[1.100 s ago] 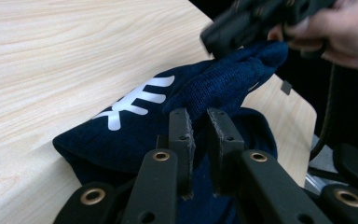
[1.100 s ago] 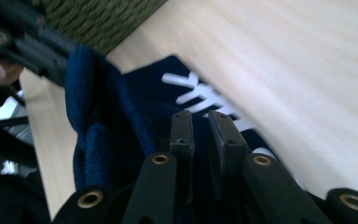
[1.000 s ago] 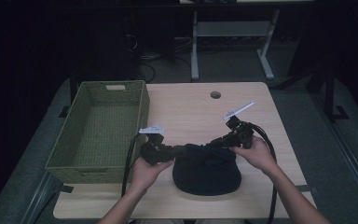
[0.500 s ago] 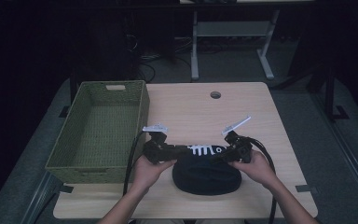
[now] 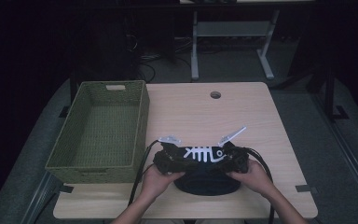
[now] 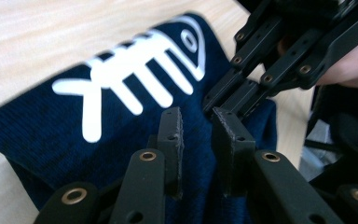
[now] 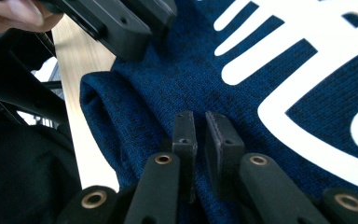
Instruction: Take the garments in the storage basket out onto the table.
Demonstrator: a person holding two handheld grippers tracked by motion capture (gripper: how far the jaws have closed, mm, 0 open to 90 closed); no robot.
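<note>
- Folding the navy sweater (image 5: 205,179) beside the basket (image 5: 98,130).
- Left gripper (image 6: 198,128) jaws slightly apart over cloth, just opening; right gripper (image 7: 199,128) pinching knit.
- Next: release, smooth fold flat.

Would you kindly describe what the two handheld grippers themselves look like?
Both the left gripper and right gripper are black, with linkage arms joined by brass-coloured rivets and flat rectangular pads. Each carries a pale grey plate on top and trails a black cable. Forearms are bare.

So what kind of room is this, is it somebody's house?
Probably not a house; it looks more like a workroom or lab. A plain wooden table with a cable hole stands on grey carpet, another desk frame and loose cables sit behind, and the room is kept dark.
</note>
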